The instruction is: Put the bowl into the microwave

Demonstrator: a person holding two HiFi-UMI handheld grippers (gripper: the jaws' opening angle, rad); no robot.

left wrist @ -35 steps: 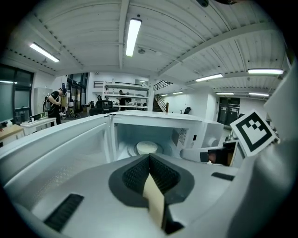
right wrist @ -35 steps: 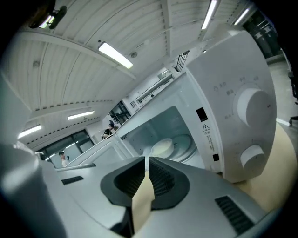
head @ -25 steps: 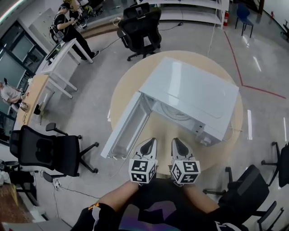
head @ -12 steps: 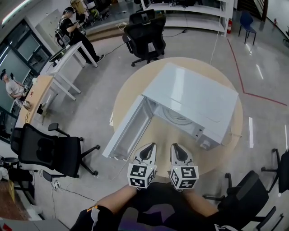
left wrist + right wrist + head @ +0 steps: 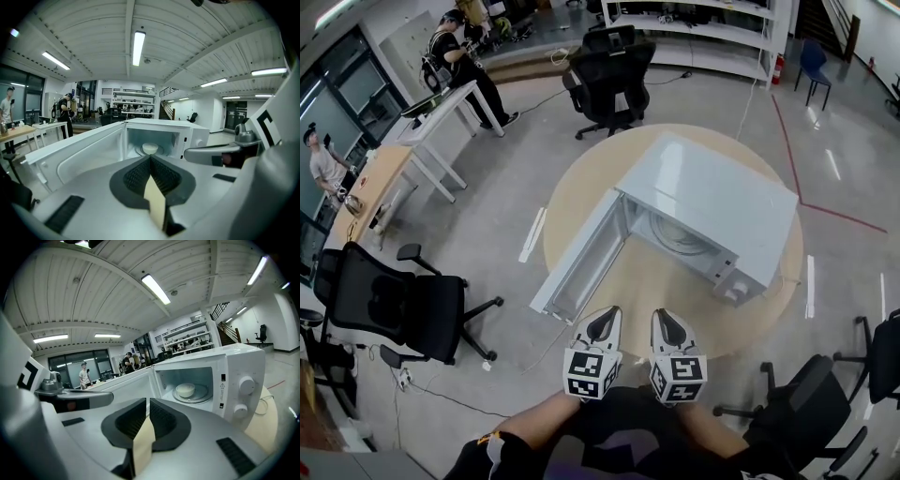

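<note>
Obs.: small pale cream bowl (image 5: 185, 390) sits upright inside the cavity of the white microwave (image 5: 712, 202), near the middle of the round glass turntable (image 5: 202, 394); also seen from the left gripper view (image 5: 150, 148). The microwave door (image 5: 581, 258) hangs wide open on the left. The microwave stands on a round tan wooden table (image 5: 675, 291). Left gripper (image 5: 602, 324): jaws pressed together, nothing between them. Right gripper (image 5: 667, 324): jaws drawn in to a thin slit, also empty. Both are held side by side close to the person's body, at the near edge of the table and well apart from the bowl. Judgement: placement looks done; only the door is left open. Handling notes, should the bowl need shifting: it looks rigid, thin-walled and smooth, probably glazed ceramic, though the material cannot be confirmed from here. Probably light; contents not visible. Expect a slick surface and chipping if knocked against the cavity wall. Best hold is the rim on the side facing the opening — one jaw inside, one outside, with moderate squeeze. A grasp across the whole body seems too wide and likely to slip. The turntable may rock or turn under a push — lift rather than slide.
</note>
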